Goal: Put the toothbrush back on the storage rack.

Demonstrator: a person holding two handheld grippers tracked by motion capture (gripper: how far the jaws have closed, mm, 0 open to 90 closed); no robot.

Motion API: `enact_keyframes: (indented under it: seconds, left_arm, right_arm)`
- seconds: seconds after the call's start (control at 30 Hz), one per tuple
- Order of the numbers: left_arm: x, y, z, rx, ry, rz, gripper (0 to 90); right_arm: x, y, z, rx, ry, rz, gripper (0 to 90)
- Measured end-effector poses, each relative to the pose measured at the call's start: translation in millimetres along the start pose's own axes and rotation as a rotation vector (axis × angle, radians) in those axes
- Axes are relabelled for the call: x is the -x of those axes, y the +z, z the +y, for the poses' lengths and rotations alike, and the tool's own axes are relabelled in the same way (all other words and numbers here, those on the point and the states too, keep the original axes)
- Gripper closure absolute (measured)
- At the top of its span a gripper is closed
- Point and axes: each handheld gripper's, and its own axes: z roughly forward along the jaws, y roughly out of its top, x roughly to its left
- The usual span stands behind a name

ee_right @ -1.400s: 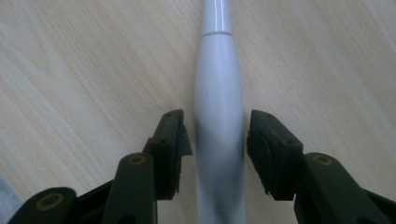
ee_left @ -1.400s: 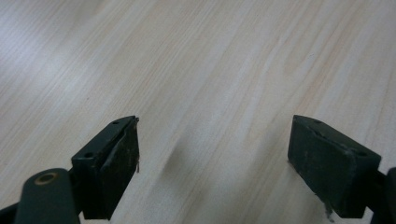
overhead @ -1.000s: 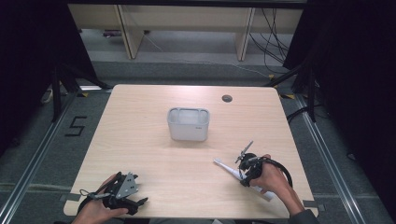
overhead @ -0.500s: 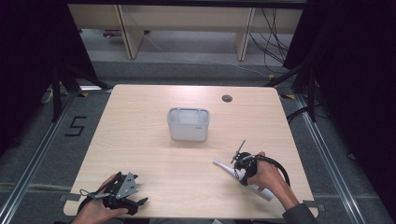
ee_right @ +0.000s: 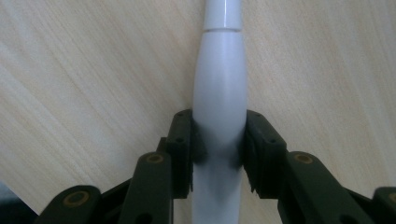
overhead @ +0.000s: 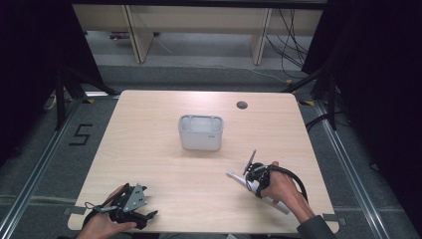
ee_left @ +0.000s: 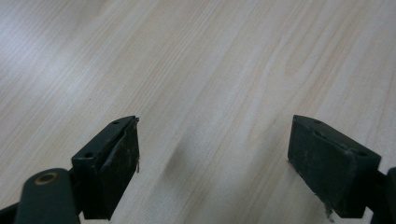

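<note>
A long white handle-like object [overhead: 233,174] lies slanted on the wooden table [overhead: 149,149] at the front right. My right gripper [overhead: 249,180] sits over its middle, held by a hand. In the right gripper view the jaws have just been closing with the white object [ee_right: 219,79] between them. Both pads of the right gripper [ee_right: 219,140] now press on its sides. My left gripper [overhead: 144,213] rests at the front left corner in the other hand. In the left gripper view the left gripper [ee_left: 212,158] stands open over bare wood with nothing between its jaws.
A grey-white rectangular container [overhead: 200,132] stands at the middle of the table, open at the top. A round cable hole [overhead: 242,105] is at the back right. Dark floor and rails border the table on both sides.
My right gripper has edged slightly left along the white object, which has stayed on the table. The left gripper has kept still.
</note>
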Motion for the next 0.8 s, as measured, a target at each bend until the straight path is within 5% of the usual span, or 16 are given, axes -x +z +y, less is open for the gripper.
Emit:
enact_keyframes:
  seconds: [0.3,0.33,0.8]
  left_arm:
    - [0.2,0.2,0.1,0.0,-0.001,0.0,16.4]
    - [1.0,1.0,0.0,0.011,-0.012,0.002,16.4]
    - [0.1,0.0,0.1,0.001,-0.001,0.0,16.4]
  right_arm:
    - [1.7,0.9,0.1,0.0,-0.033,-0.016,66.6]
    - [-0.9,0.3,-0.5,0.002,0.009,-0.01,66.7]
    - [2.9,-0.4,-6.5,0.028,0.023,0.014,66.9]
